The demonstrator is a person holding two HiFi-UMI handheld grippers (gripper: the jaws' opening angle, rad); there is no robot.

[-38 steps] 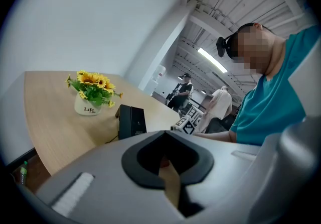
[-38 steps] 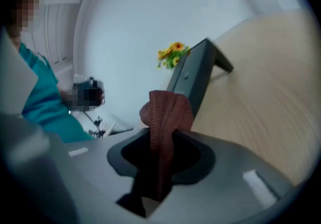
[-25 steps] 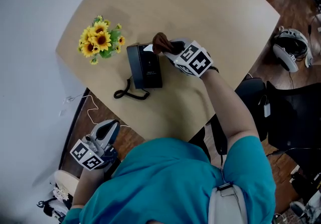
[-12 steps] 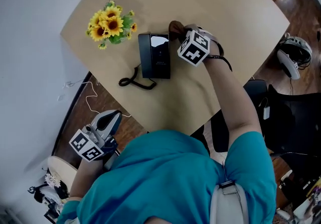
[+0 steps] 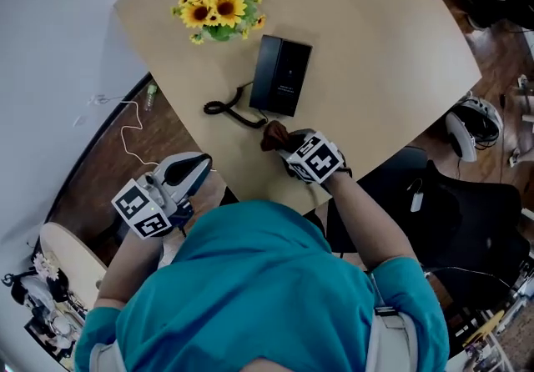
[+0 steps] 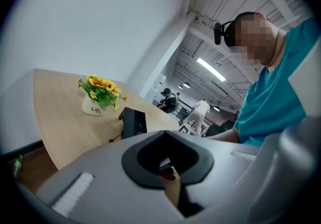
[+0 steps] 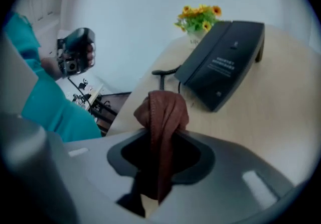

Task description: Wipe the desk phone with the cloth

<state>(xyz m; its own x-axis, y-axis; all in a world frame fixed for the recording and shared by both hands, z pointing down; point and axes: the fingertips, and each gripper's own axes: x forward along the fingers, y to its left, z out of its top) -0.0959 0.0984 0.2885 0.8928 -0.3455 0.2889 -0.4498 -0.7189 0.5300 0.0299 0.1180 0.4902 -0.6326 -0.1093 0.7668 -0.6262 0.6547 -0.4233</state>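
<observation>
The black desk phone [image 5: 281,76] lies flat on the tan table [image 5: 375,37], with its coiled cord [image 5: 229,109] trailing off its near left corner. My right gripper [image 5: 282,142] hovers near the table's front edge, just short of the phone, shut on a bunched brown cloth [image 5: 272,136]. In the right gripper view the cloth [image 7: 161,112] sticks up from the right gripper [image 7: 160,135], and the phone [image 7: 223,62] lies ahead of it, apart. My left gripper [image 5: 190,174] is held off the table's left side above the floor, jaws together and empty. The phone [image 6: 134,122] shows small in its view.
A white pot of sunflowers [image 5: 219,5] stands behind the phone at the far left. A white cable [image 5: 125,124] lies on the wooden floor at the left. A black chair [image 5: 467,203] and a headset [image 5: 467,133] sit to the right.
My right gripper has drawn back with the cloth from the phone's right side to the table's front edge. The left gripper stayed low at the left.
</observation>
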